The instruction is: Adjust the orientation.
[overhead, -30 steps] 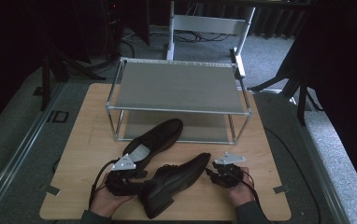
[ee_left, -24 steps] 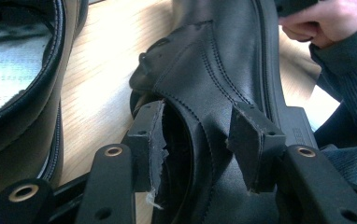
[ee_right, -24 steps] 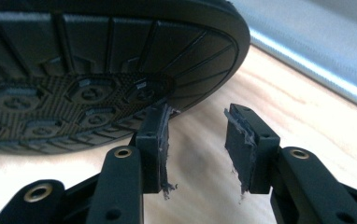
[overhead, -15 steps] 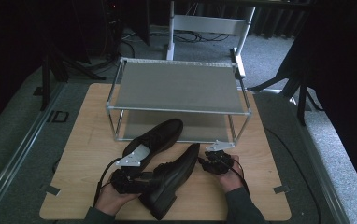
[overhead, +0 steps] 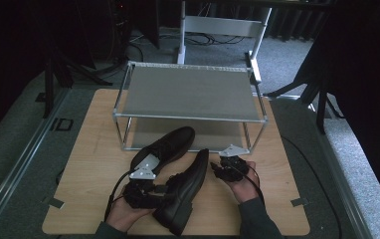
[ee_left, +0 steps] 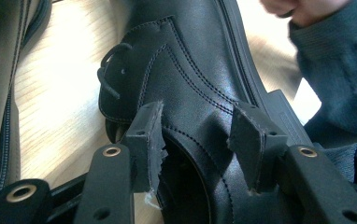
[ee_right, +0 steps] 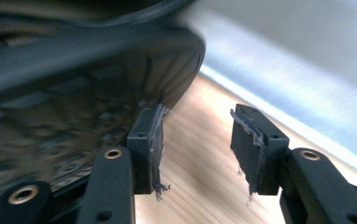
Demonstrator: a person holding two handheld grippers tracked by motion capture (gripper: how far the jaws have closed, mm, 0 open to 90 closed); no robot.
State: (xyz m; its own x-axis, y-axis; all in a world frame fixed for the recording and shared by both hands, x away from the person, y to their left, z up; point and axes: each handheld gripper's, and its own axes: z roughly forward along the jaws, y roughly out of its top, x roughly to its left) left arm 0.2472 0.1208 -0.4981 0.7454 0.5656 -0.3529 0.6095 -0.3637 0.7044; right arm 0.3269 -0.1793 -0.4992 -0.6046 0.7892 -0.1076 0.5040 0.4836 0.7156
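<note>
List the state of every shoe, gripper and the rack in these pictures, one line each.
Near shoe: tipped on its side, heel collar between the left gripper's jaws.
Far shoe: upright on the table, untouched.
Left gripper: jaws astride the near shoe's collar, gripping it.
Right gripper: open, empty, beside the near shoe's toe; jaws have just been opening.
Rack: both shelves empty.

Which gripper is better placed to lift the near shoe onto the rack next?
Left, probably. The left gripper already straddles the heel collar of the near shoe, one pad inside the opening. The right gripper has just been opening; nothing sits between its pads, and it is beside the toe, short of the rack.
</note>
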